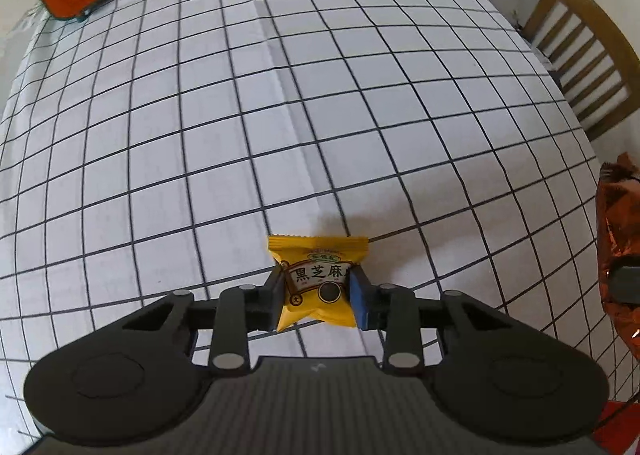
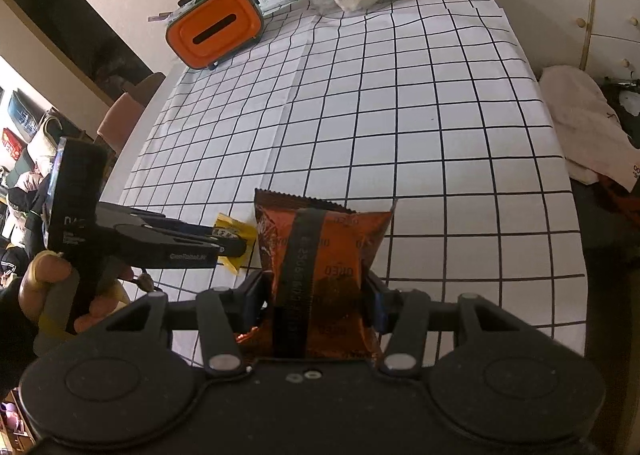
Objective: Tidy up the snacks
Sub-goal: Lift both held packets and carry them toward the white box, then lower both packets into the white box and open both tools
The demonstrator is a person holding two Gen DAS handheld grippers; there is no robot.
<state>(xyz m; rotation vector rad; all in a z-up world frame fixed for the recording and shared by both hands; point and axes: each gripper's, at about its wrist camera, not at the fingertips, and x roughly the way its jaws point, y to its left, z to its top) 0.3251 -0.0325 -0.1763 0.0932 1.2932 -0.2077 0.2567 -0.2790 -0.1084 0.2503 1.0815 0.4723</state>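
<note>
At lower centre, left tongs [image 1: 316,297] clench the small yellow foil snack packet [image 1: 318,279]; right tongs [image 2: 316,303] grasp the upright copper-brown Oreo pouch [image 2: 324,255] beside it.

Both wrist views look steeply down, close over the checked tablecloth [image 1: 360,95], sharing the orange box [image 2: 216,29]
</note>
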